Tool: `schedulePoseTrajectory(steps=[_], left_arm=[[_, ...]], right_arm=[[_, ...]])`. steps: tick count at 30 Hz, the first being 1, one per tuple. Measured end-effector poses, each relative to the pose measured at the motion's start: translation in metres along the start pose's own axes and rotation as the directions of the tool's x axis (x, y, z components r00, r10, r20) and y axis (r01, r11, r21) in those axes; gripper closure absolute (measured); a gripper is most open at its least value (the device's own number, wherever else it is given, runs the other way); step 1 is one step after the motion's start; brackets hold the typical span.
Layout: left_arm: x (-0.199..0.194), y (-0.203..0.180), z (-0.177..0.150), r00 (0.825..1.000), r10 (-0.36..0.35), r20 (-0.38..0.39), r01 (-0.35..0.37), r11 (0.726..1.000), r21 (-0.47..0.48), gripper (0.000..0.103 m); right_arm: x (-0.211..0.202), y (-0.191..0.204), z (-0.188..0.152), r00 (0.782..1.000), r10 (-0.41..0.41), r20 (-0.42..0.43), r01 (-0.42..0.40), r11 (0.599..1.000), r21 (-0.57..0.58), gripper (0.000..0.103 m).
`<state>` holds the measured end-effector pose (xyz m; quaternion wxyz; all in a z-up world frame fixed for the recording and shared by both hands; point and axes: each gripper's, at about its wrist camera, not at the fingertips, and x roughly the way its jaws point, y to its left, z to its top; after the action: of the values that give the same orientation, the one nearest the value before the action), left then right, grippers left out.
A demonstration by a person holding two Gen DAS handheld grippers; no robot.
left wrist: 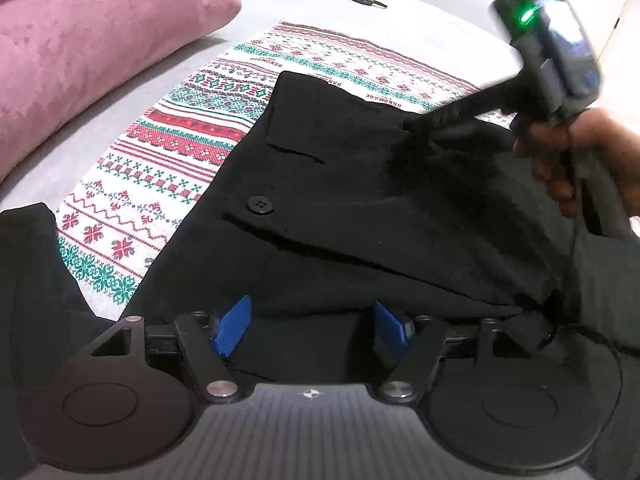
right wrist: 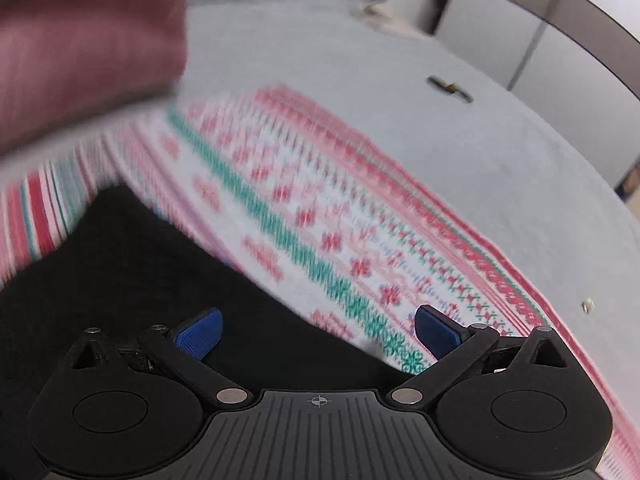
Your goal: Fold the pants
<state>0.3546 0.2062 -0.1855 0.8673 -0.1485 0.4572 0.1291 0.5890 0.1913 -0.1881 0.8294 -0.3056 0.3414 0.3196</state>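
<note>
Black pants [left wrist: 360, 216] with a button [left wrist: 260, 204] and a pocket slit lie on a patterned red, green and white cloth [left wrist: 180, 140]. My left gripper [left wrist: 312, 326] hovers low over the near edge of the pants. Its blue pads [left wrist: 234, 326] stand wide apart with black fabric beneath them. A hand [left wrist: 580, 160] holds my right gripper [left wrist: 420, 124], blurred, over the far right part of the pants. In the right wrist view my right gripper [right wrist: 318, 336] is open, over the edge where the pants [right wrist: 140, 280] meet the patterned cloth [right wrist: 320, 220]. Nothing is between its pads.
A pink pillow [left wrist: 100, 60] lies at the back left on the grey sheet [left wrist: 340, 12]. A small dark object [left wrist: 368, 1] rests on the sheet beyond the cloth. Another black fabric piece [left wrist: 28, 280] lies at the near left. White cabinet fronts [right wrist: 560, 40] stand behind.
</note>
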Motion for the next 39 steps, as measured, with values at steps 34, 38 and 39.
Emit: schedulePoseTrajectory(steps=[34, 38, 39], left_arm=[[-0.052, 0.125, -0.021, 0.876, -0.441, 0.198, 0.479, 0.735, -0.481, 0.045], [-0.065, 0.134, -0.034, 0.762, -0.572, 0.304, 0.640, 0.594, -0.487, 0.000], [-0.069, 0.126, -0.033, 0.772, -0.565, 0.290, 0.631, 0.630, -0.453, 0.000]], right_arm=[[-0.233, 0.141, -0.164, 0.957, -0.052, 0.284, 0.023, 0.994, 0.102, 0.098], [-0.222, 0.158, -0.172, 0.965, -0.060, 0.256, 0.007, 0.979, 0.202, 0.098], [-0.219, 0.161, -0.173, 0.968, -0.058, 0.245, 0.002, 0.975, 0.222, 0.098]])
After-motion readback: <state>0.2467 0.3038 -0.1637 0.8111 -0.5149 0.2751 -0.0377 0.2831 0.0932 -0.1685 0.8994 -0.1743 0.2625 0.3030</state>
